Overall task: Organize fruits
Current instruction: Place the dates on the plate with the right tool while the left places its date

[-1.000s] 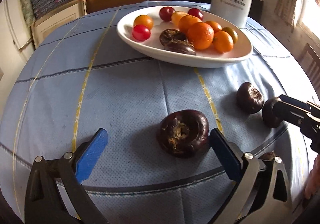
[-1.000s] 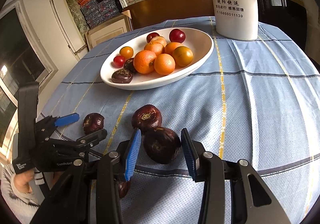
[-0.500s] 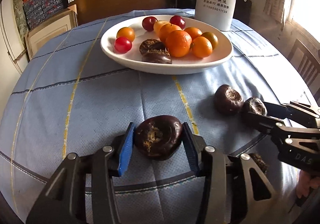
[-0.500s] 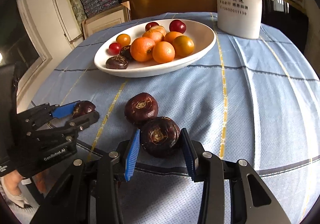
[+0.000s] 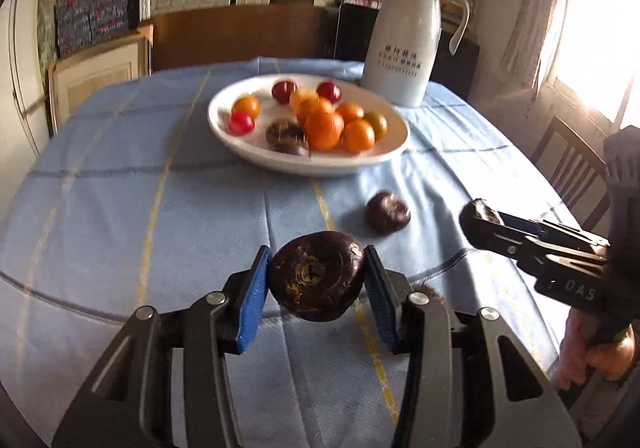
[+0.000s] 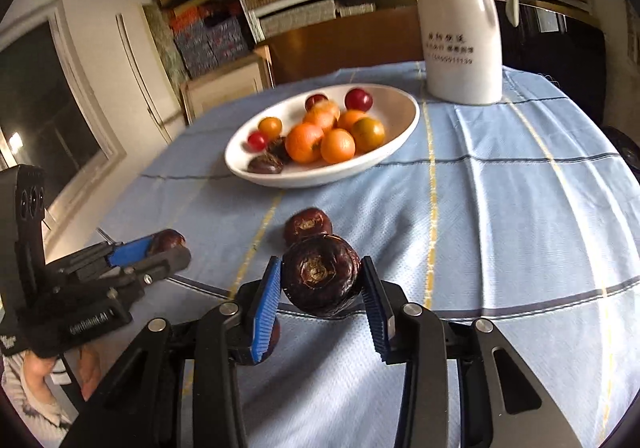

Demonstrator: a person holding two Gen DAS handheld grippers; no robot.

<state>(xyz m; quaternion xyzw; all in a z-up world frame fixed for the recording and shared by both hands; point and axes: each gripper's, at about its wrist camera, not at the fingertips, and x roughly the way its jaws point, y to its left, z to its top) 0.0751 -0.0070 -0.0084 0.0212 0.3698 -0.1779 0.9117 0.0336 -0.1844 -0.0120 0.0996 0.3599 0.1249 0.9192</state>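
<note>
Two dark water chestnuts are held clear of the blue tablecloth [image 5: 120, 208]: one [image 5: 316, 275] is clamped between the blue pads of the left gripper [image 5: 316, 288], the other [image 6: 321, 274] is pinched by the right gripper [image 6: 320, 302]. A third chestnut [image 5: 387, 211] is left loose on the cloth between them. Behind, the white bowl [image 6: 404, 116] is stocked with oranges and cherry tomatoes; a white jug [image 6: 460, 28] is placed rightmost.
</note>
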